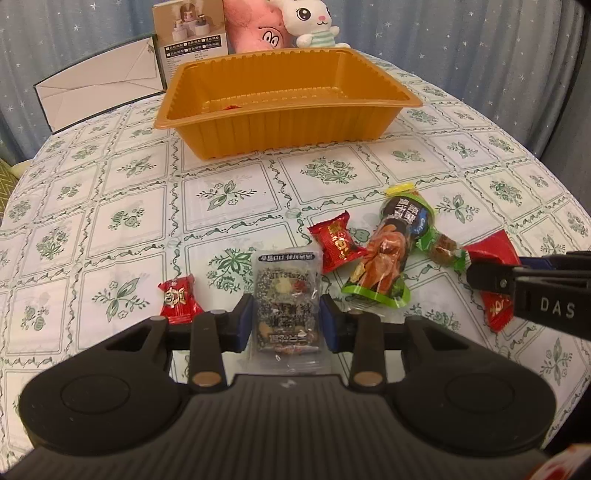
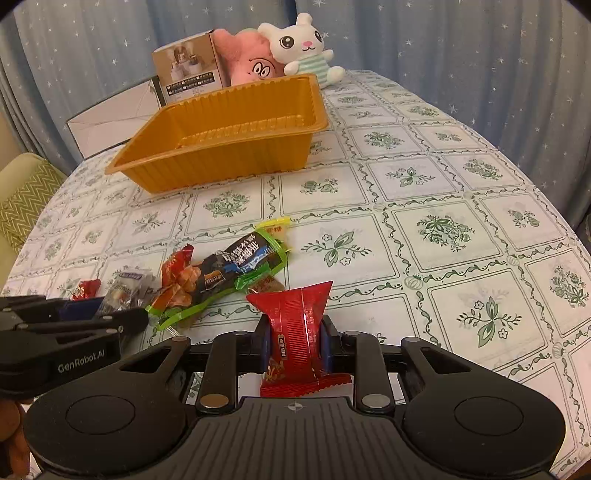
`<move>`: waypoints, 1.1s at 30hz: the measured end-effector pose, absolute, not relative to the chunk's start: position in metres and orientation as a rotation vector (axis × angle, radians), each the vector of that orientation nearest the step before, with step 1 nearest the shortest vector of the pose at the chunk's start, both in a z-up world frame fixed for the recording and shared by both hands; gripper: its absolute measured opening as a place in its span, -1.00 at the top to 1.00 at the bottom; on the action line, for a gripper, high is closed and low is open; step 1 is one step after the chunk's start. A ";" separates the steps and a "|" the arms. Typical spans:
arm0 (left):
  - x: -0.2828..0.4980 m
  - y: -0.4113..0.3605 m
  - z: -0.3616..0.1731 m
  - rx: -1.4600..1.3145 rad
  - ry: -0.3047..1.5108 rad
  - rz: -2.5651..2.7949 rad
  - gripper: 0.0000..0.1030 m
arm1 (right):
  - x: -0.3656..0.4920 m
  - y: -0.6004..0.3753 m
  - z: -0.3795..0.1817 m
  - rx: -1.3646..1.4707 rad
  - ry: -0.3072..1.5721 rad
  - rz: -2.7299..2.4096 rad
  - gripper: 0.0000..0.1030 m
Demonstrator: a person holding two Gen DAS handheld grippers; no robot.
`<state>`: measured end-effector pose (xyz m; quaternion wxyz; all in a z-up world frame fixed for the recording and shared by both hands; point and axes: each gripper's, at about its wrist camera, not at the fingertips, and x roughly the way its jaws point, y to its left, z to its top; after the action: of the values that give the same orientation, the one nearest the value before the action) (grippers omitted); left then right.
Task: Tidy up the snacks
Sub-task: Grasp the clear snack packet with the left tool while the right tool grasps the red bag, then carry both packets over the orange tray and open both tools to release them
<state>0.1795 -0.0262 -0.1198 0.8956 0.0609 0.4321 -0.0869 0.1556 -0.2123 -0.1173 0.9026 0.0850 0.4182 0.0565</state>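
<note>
In the left wrist view my left gripper has its blue pads pressed on both sides of a clear packet of mixed nuts lying on the tablecloth. My right gripper is shut on a red snack packet, held just above the cloth. It also enters the left wrist view from the right as the right gripper. An orange ribbed tray stands farther back, with something red barely visible inside. Loose on the cloth are a small red candy, a red packet, a long green packet and a green-wrapped brown snack.
Behind the tray stand a printed box, a pink plush and a white rabbit plush. A white folded carton lies at the back left. A green cushioned chair sits off the left table edge. Curtains hang behind.
</note>
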 end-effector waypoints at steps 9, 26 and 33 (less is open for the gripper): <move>0.156 -0.027 -0.093 0.082 0.865 -0.163 0.34 | 0.146 -0.208 -0.094 0.184 0.827 0.136 0.50; 0.127 -0.028 -0.042 0.033 0.798 -0.160 0.34 | 0.126 -0.205 -0.044 0.175 0.772 0.161 0.50; 0.125 -0.028 -0.029 0.035 0.783 -0.157 0.34 | 0.123 -0.207 -0.034 0.170 0.760 0.163 0.50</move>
<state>0.1252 -0.0277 -0.0290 0.9212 0.0172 0.3810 -0.0765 0.1234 -0.2066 -0.0337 0.9218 0.0827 0.3703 0.0796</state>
